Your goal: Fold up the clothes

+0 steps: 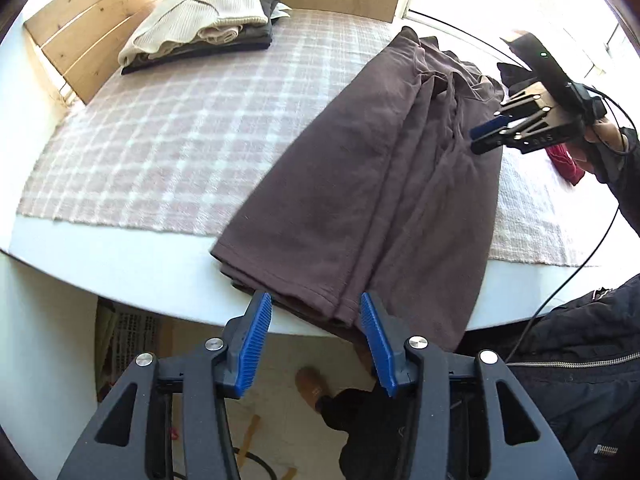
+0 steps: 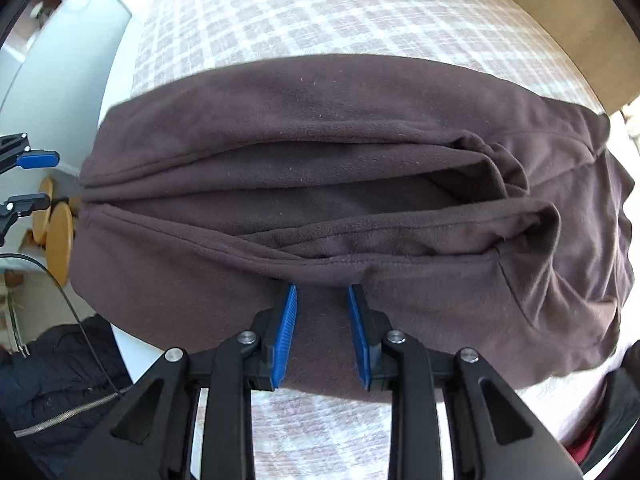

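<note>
Both my grippers, left gripper and right gripper, hanging with jaws apart, gripping nothing, over brown clothes lying on checked cloth.

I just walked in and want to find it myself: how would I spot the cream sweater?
Start at the white table with its checked cloth. In the far corner by the wooden boards sits a small stack; the cream sweater tops it, ribbed and pale, over dark folded clothes, unlike the big brown garment.

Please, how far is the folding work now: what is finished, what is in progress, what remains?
Done: a folded stack sits at the table's far corner. In progress: the brown garment lies folded lengthwise into a long strip; both grippers, left and right, have open jaws. Left: folding it shorter and stacking it.
</note>
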